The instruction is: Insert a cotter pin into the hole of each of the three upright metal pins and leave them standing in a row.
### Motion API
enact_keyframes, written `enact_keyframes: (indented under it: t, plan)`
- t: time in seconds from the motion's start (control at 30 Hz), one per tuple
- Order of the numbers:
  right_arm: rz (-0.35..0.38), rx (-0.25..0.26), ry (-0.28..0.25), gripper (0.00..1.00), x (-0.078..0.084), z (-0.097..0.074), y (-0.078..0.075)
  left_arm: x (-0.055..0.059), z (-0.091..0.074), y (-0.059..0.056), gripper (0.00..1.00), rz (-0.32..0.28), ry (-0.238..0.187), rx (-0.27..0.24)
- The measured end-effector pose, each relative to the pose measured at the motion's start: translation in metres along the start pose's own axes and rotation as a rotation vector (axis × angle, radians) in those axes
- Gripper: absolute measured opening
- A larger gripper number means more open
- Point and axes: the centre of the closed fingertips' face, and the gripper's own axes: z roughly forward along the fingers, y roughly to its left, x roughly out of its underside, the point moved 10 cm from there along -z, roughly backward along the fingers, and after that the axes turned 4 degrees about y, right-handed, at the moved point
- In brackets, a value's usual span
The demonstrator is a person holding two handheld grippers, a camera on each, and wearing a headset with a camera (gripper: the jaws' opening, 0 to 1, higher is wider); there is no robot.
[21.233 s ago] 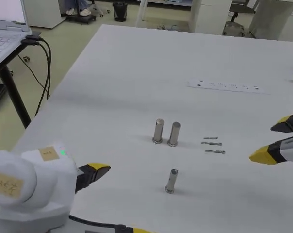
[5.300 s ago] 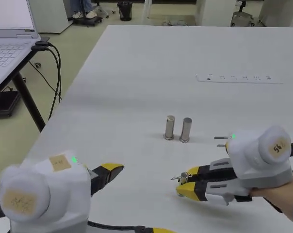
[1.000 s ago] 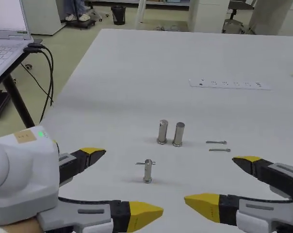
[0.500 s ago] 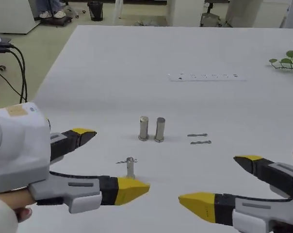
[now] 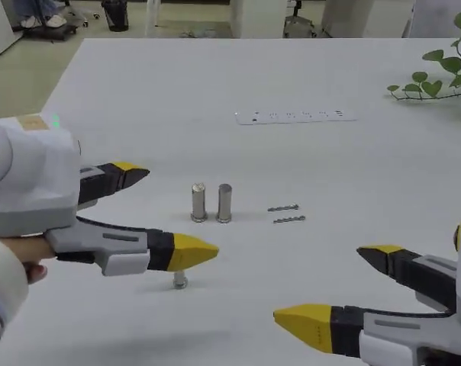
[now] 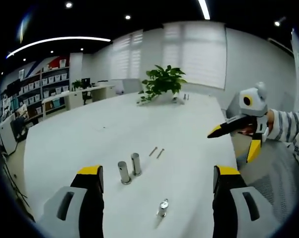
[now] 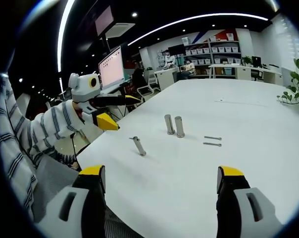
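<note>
Two bare metal pins (image 5: 198, 202) (image 5: 224, 203) stand upright side by side mid-table; they also show as pins (image 6: 123, 172) (image 6: 135, 163) and pins (image 7: 169, 124) (image 7: 179, 126). A third pin (image 5: 180, 280) stands nearer me, its top hidden behind the left gripper's lower jaw; this third pin (image 7: 138, 145) carries a cotter pin through its top. Two loose cotter pins (image 5: 282, 207) (image 5: 289, 219) lie right of the pair. My left gripper (image 5: 173, 212) hovers open above the third pin (image 6: 162, 208). My right gripper (image 5: 322, 284) is open at the front right, holding nothing.
A white power strip (image 5: 295, 117) lies further back on the white table (image 5: 353, 168). A green plant (image 5: 436, 72) sits at the far right. A laptop (image 7: 111, 67) stands off the table's left side.
The head camera has swung right. My left gripper has come forward and up, so its lower jaw now covers the top of the third pin. Both grippers stay open.
</note>
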Motion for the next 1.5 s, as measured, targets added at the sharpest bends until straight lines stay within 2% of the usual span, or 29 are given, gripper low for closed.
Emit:
enact_keyframes:
  t: [0.1,0.23,0.4,0.47,0.57,0.73,0.87,1.27,1.4,1.5]
  plan:
    - [0.001,0.002,0.004,0.91,0.000,-0.001,-0.001,-0.003,0.010,0.012,0.87,0.015,0.011,-0.004]
    - [-0.002,-0.002,0.018,0.90,0.000,-0.002,-0.003,-0.006,0.024,0.027,0.81,0.051,0.005,-0.007]
    - [0.002,-0.001,0.028,0.88,0.000,-0.004,-0.006,-0.007,0.039,0.043,0.70,0.033,-0.007,-0.012]
    - [0.009,0.002,0.029,0.88,0.000,-0.005,-0.006,-0.006,0.045,0.049,0.66,0.027,0.000,-0.011]
    - [0.024,-0.001,0.019,0.88,0.001,-0.006,-0.005,-0.002,0.053,0.055,0.60,0.037,0.039,-0.028]
    - [0.041,0.002,0.023,0.88,0.006,-0.004,-0.008,0.004,0.069,0.057,0.52,0.059,0.097,-0.029]
    - [0.046,0.004,0.029,0.87,0.008,-0.003,-0.008,0.010,0.078,0.055,0.45,0.036,0.134,-0.040]
    - [0.054,-0.011,0.023,0.86,0.009,0.000,-0.006,0.022,0.092,0.061,0.30,-0.001,0.199,-0.064]
    - [0.076,-0.019,0.011,0.85,0.013,0.000,-0.008,0.025,0.094,0.063,0.24,-0.007,0.212,-0.065]
    - [0.082,-0.015,0.011,0.85,0.014,-0.001,-0.009,0.025,0.096,0.064,0.22,-0.019,0.205,-0.066]
